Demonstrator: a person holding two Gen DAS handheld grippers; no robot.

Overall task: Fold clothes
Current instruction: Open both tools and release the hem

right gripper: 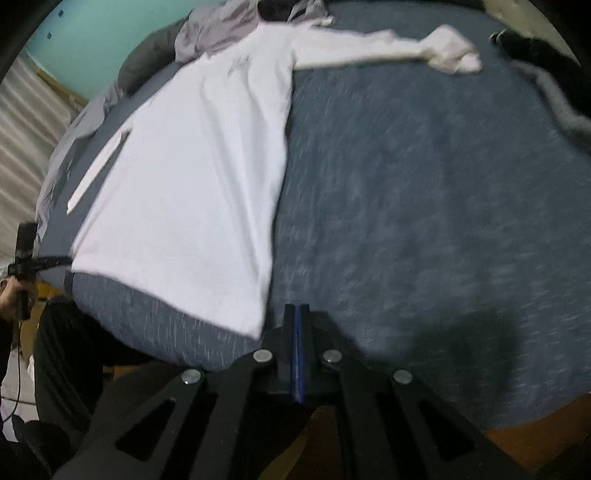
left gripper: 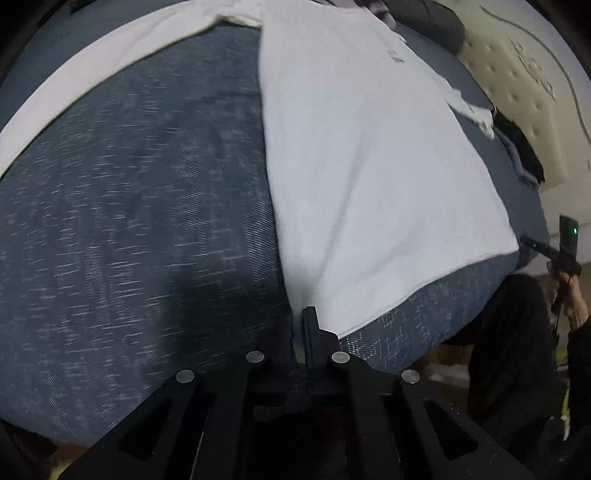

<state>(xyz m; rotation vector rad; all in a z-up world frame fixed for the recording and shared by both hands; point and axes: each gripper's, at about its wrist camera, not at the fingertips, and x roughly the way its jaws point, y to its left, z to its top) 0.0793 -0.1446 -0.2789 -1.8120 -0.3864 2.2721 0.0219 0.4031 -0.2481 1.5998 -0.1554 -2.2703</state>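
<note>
Left wrist view. A white long-sleeved shirt (left gripper: 369,166) lies flat, front up, on a bed covered in blue-grey heathered fabric (left gripper: 129,221). The left tool (left gripper: 300,325) sits at the shirt's lower hem corner with its fingers pressed together; a fold of white cloth runs down into them, so the tool is clamped on the hem. One sleeve (left gripper: 92,74) stretches away to the left across the bed. A small dark print (left gripper: 396,57) marks the chest; it is too blurred to read. Beyond the bed, at the right, stands a cream quilted mattress (left gripper: 524,92) with stitched lettering that cannot be read. At the right edge, the other tool's black body (left gripper: 567,240) shows a green light.

Right wrist view. The same shirt (right gripper: 192,177) lies left of centre, collar at the far end. The right tool (right gripper: 295,321) rests at the near edge of the bed, just beside the hem's right corner; its fingers meet around a blue strip and no cloth is seen between them. The right sleeve (right gripper: 369,48) extends across the bed to a bunched cuff. The chest print (right gripper: 238,64) looks like script, illegible. Grey garments (right gripper: 221,33) lie heaped past the collar. At the left edge a hand (right gripper: 14,295) grips the other tool's handle.
</note>
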